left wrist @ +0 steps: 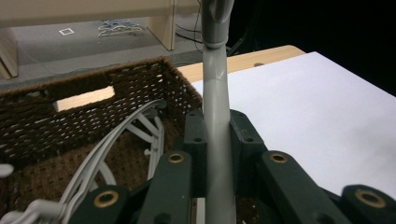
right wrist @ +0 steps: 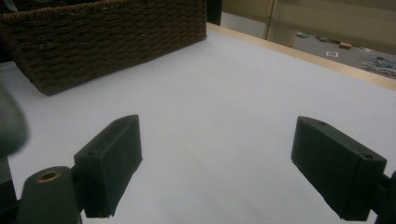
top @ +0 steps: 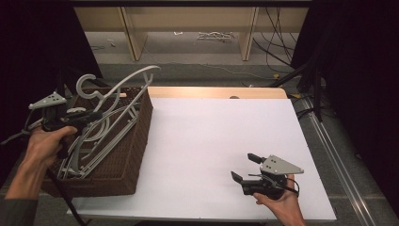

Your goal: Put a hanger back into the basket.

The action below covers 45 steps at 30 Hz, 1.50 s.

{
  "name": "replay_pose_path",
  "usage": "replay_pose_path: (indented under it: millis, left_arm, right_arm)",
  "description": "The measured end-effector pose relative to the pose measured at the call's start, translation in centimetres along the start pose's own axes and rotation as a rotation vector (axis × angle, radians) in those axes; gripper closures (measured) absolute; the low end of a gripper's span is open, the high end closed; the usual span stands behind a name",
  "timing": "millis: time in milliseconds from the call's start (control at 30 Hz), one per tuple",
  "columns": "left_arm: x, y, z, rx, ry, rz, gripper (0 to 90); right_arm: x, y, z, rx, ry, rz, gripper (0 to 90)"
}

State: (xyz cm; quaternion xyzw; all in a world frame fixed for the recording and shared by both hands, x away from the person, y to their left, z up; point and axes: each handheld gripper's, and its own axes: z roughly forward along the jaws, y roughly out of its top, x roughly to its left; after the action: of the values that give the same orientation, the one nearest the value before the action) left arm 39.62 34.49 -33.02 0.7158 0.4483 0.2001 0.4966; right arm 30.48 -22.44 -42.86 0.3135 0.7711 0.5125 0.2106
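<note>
The left gripper (left wrist: 217, 140) is clamping a grey plastic hanger (top: 123, 85) angling up out of the brown wicker basket (top: 141, 136) at the table's left edge, while the right gripper (top: 248, 167) is idling open near the front edge.

Surface: a table (top: 221, 141) with a white top; a strip of pale wood shows along its far edge.
Left side: a dark brown woven basket (top: 134, 155) stands directly on the white top, filling the left edge from near to far; its right wall faces the open middle.
Basket wall: in the left gripper view the far wall of the basket has a cut-out handle slot.
Middle and right: bare white top.
Below and beyond: grey floor (top: 188, 47) past the far edge, with cables (top: 282, 52) lying on it at the far right.
</note>
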Motion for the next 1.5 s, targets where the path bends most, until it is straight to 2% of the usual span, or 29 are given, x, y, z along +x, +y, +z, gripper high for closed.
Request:
replay_pose_path:
  millis: [167, 267, 300, 333, 433, 500, 533, 600, 633, 900, 967, 1033, 1100, 1200, 1233, 1333, 1367, 1400, 1500]
  left_arm:
    - [0.9, -0.7, -0.3, 0.004, 0.018, -0.006, 79.1]
    - [1.6, -1.5, -0.5, 0.013, 0.021, -0.004, 79.1]
    - [1.7, -1.7, -0.6, 0.013, 0.025, -0.005, 79.1]
    - [1.8, -1.9, -0.7, 0.014, 0.025, -0.005, 79.1]
    - [2.1, -2.4, -0.8, 0.023, 0.021, -0.001, 79.1]
    - [2.6, -3.1, -0.9, 0.05, 0.024, 0.0, 79.1]
    - [2.8, -3.3, -0.9, 0.054, 0.023, -0.002, 79.1]
    - [3.0, -3.6, -1.1, 0.063, 0.033, -0.002, 79.1]
    - [3.2, -3.7, -1.3, 0.072, 0.042, 0.002, 79.1]
    - [4.3, -4.8, -1.9, 0.096, 0.065, -0.015, 79.1]
    - [4.3, -4.9, -1.8, 0.104, 0.068, -0.015, 79.1]
    - [4.2, -4.9, -1.3, 0.141, 0.066, -0.002, 79.1]
    - [4.1, -5.0, -0.9, 0.147, 0.056, 0.004, 79.1]
    - [4.1, -5.2, -0.4, 0.198, 0.056, 0.0, 79.2]
    - [4.1, -5.3, -0.2, 0.2, 0.043, -0.01, 79.1]
    - [4.3, -5.5, 0.1, 0.213, 0.04, -0.023, 79.1]
    - [4.5, -5.9, 0.6, 0.241, 0.045, -0.044, 79.1]
    - [4.8, -6.1, 0.8, 0.267, 0.04, -0.035, 79.1]
    - [4.8, -6.2, 1.4, 0.259, 0.022, -0.08, 79.1]
  right_arm:
    - [0.0, -0.1, 0.0, 0.003, 0.002, -0.003, 17.0]
    - [0.1, -0.1, 0.2, 0.002, 0.013, 0.012, 17.0]
    - [0.0, -0.1, 0.1, 0.007, 0.003, -0.005, 17.0]
    - [0.0, -0.1, 0.1, 0.018, 0.01, 0.008, 17.0]
    - [0.0, -0.1, 0.1, 0.005, 0.007, -0.002, 17.0]
    - [-0.1, -0.2, 0.2, 0.009, 0.006, 0.003, 17.0]
    - [0.0, -0.2, 0.2, 0.011, 0.017, 0.024, 17.0]
    - [-0.1, -0.2, 0.3, -0.004, 0.013, 0.013, 17.0]
    - [-0.1, -0.2, 0.2, 0.008, 0.006, 0.004, 17.0]
    - [-0.2, -0.3, 0.3, 0.014, 0.002, 0.01, 17.0]
    - [-0.1, -0.3, 0.3, 0.02, 0.008, 0.015, 17.0]
    - [0.0, -0.3, 0.3, 0.01, 0.008, 0.002, 17.0]
    - [0.0, -0.3, 0.4, 0.011, 0.006, 0.007, 17.1]
    - [0.0, -0.3, 0.4, 0.02, 0.008, 0.003, 17.0]
    - [0.0, -0.3, 0.4, 0.02, 0.007, 0.002, 17.1]
    - [-0.1, -0.3, 0.4, 0.014, 0.005, 0.008, 17.0]
    - [-0.1, -0.4, 0.5, 0.011, 0.003, 0.001, 17.1]
    - [-0.1, -0.4, 0.4, 0.022, 0.008, 0.003, 17.1]
    - [-0.1, -0.3, 0.4, 0.025, 0.01, 0.011, 17.1]
